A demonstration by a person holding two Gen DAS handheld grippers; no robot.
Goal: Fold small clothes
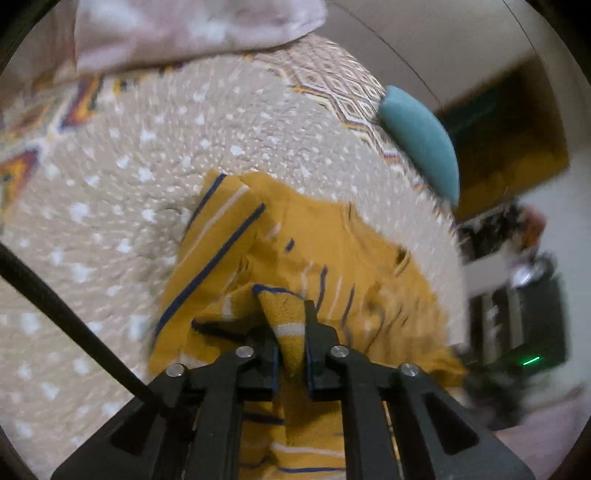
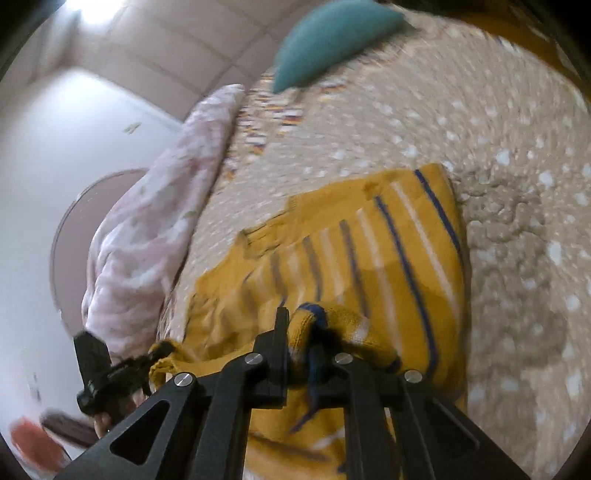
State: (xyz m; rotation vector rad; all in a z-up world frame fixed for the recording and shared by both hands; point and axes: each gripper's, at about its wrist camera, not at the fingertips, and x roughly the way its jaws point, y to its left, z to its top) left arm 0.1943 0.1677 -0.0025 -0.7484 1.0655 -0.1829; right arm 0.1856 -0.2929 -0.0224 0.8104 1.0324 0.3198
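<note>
A small mustard-yellow garment with navy and white stripes [image 1: 314, 236] lies on a beige dotted bedspread [image 1: 122, 192]. My left gripper [image 1: 291, 325] is shut on a bunched edge of the garment, with cloth pinched between its black fingers. In the right wrist view the same garment [image 2: 388, 240] spreads ahead, and my right gripper [image 2: 301, 332] is shut on another bunched fold of it. The left gripper [image 2: 122, 365] shows at the lower left of that view, holding the garment's far corner. Both views are blurred by motion.
A teal pillow [image 1: 421, 140] lies at the bed's far edge, also in the right wrist view [image 2: 325, 37]. A pink floral blanket [image 2: 155, 221] is heaped along the bed's side [image 1: 192, 29]. Dark furniture [image 1: 517, 302] stands beyond the bed.
</note>
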